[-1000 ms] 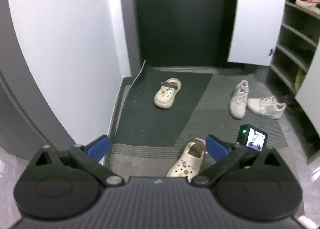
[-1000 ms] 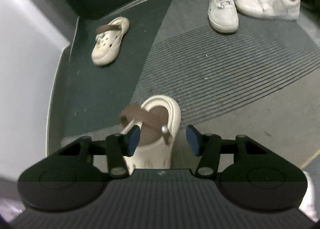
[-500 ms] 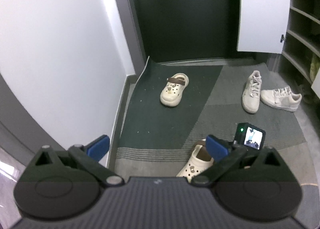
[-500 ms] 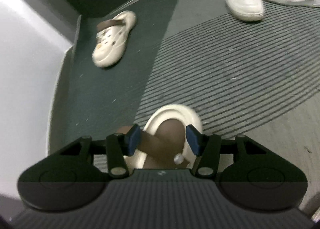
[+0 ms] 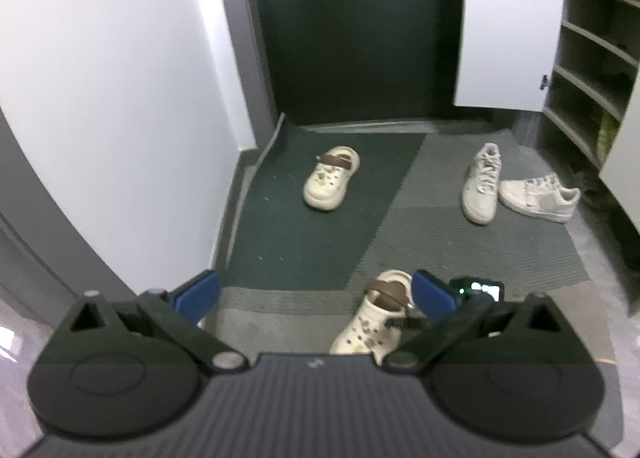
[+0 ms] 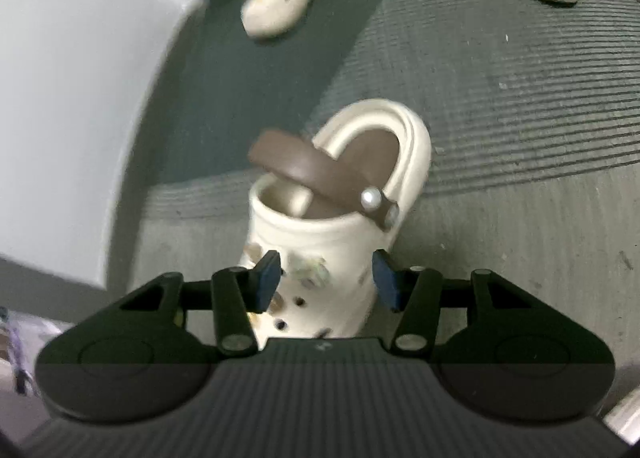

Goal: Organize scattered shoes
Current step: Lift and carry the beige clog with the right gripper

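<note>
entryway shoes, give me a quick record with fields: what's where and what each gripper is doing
near clog: cream with a brown strap, at the mat's near edge, between the right gripper's fingers
right gripper: open, straddling the near clog's upper, contact not clear
left gripper: open, holding nothing
far clog: on the dark green mat, alone
white sneakers: two, toes close together, right side near the shelf
shoe shelf: door open, one shoe on an upper shelf
</note>
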Demonstrator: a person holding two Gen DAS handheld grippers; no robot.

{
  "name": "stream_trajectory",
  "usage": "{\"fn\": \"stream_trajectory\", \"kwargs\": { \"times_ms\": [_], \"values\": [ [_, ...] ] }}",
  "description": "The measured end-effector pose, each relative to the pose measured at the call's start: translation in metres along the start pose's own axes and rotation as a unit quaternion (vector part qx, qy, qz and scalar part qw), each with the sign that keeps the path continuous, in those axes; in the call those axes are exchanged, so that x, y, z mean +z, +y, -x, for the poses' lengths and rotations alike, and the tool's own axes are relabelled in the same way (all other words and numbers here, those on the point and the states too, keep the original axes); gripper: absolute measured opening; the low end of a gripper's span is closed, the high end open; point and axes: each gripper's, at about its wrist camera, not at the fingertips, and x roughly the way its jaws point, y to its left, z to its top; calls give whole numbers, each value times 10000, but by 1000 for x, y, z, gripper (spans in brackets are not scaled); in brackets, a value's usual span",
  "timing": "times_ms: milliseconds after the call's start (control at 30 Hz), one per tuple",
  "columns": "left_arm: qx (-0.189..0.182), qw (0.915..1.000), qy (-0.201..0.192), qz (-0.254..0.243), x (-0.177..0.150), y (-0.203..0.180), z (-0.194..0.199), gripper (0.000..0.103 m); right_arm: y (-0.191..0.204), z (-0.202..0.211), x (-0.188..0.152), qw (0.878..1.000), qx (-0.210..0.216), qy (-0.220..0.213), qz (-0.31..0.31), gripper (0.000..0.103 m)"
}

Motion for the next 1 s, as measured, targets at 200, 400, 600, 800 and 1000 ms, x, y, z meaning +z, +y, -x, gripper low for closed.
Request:
{"fn": "stream_trajectory", "kwargs": {
  "times_ms": [200,400,600,800,1000],
  "values": [
    [-10,9999,-135,46,2,5,6,103,-6,14,6,9984,-28,-455,-345,55],
    [119,9999,1,16,5,3,-9,103,-11,27,13,9935,-56,-909,-689,55],
    [310,9995,83,-30,6,7,-21,103,-4,6,7,9952,-2,-891,-416,55],
    [356,9993,72,-17,6,14,-22,103,-6,3,-1,9974,308,-643,-105,55],
    [221,9997,52,57,4,19,-13,103,-2,0,-4,9975,297,-635,30,55]
  ]
}}
